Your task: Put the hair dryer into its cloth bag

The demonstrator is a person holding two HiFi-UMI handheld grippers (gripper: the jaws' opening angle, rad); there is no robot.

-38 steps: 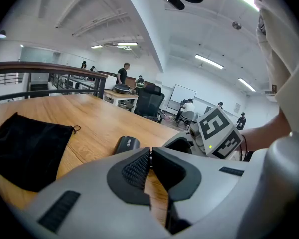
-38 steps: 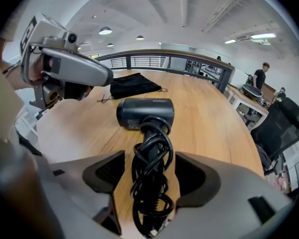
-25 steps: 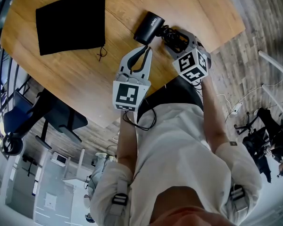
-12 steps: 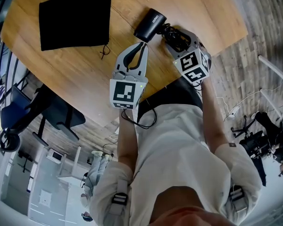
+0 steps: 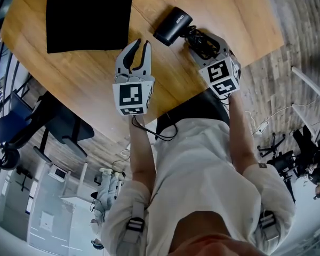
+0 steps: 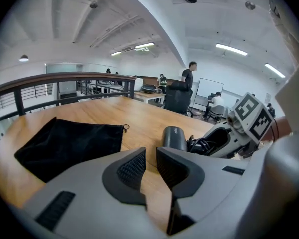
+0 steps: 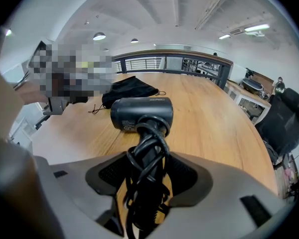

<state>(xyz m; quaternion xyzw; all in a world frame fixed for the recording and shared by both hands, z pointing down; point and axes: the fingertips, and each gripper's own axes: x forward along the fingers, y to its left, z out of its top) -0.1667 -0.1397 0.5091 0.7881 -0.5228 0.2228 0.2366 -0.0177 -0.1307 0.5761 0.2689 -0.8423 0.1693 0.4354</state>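
The black hair dryer (image 5: 173,25) lies on the wooden table (image 5: 85,84), barrel pointing away from me. My right gripper (image 5: 202,40) grips its handle and wound cord; in the right gripper view the pads (image 7: 189,176) of this gripper (image 7: 149,176) press the cord bundle below the hair dryer's barrel (image 7: 139,113). Those jaws have just been closing slightly. The flat black cloth bag (image 5: 89,17) lies at the far left. My left gripper (image 5: 139,46) hovers between bag and dryer, holding nothing, with a narrow gap in its jaws (image 6: 150,166). Its view shows the bag (image 6: 70,146) and the dryer (image 6: 174,137).
The table's near edge (image 5: 149,113) runs diagonally just in front of my body, with wooden floor beyond its right side. An office chair (image 5: 42,124) stands below the table's left edge. A railing (image 6: 65,78) and people at desks stand far behind.
My left gripper has swung left, away from the hair dryer's barrel and nearer the bag. The right gripper has stayed on the dryer's handle, almost in place.
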